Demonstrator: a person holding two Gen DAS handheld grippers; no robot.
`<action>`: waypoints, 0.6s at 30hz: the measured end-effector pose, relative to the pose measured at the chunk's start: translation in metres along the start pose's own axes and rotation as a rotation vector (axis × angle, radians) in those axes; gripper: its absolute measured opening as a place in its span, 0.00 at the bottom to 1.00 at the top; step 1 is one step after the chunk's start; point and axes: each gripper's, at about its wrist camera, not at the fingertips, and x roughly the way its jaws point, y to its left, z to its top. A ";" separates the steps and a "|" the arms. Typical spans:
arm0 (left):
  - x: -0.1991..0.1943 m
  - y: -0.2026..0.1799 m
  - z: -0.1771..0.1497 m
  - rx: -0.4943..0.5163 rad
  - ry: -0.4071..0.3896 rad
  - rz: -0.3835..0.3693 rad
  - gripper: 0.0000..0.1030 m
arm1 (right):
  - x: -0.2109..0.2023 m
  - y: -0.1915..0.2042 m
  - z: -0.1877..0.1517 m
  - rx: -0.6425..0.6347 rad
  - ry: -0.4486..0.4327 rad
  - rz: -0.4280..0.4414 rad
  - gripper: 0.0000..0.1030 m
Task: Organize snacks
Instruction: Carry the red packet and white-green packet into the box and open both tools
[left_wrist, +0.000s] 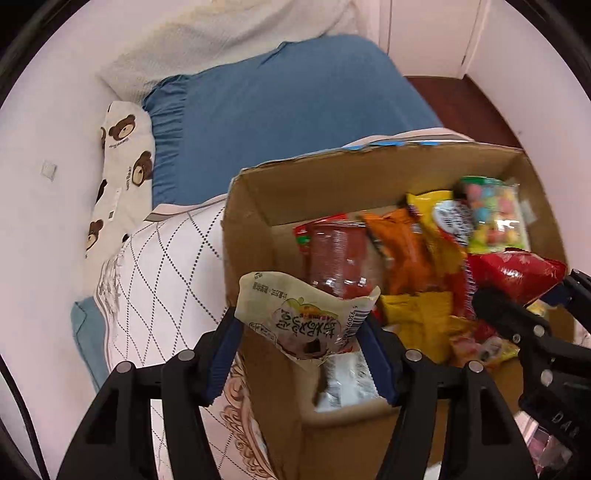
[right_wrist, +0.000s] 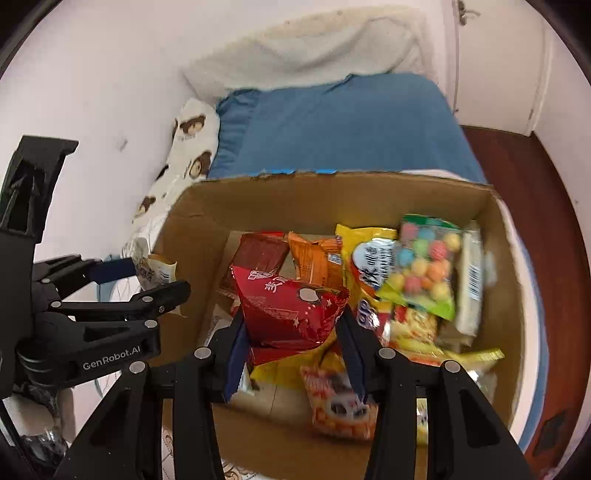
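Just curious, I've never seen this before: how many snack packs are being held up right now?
2. The left hand-held gripper holds a cream pack at the box's left wall; the right hand-held gripper holds a red pack over the box.

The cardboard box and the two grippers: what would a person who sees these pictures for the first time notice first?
The open cardboard box on the bed, crowded with bright snack bags, draws the eye first. Above its middle the right gripper holds a shiny red bag between its jaws. At the box's left wall the left gripper holds a pale cream packet, and behind the box lies a blue pillow.
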 end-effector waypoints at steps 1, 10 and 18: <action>0.006 0.000 0.000 -0.001 0.016 0.005 0.60 | 0.007 -0.003 0.002 0.019 0.010 0.001 0.53; 0.016 -0.006 0.001 -0.042 0.042 -0.013 0.90 | 0.030 -0.031 -0.002 0.073 0.110 -0.062 0.95; 0.007 -0.015 -0.013 -0.115 0.028 -0.095 0.95 | 0.008 -0.059 -0.023 0.085 0.101 -0.207 0.96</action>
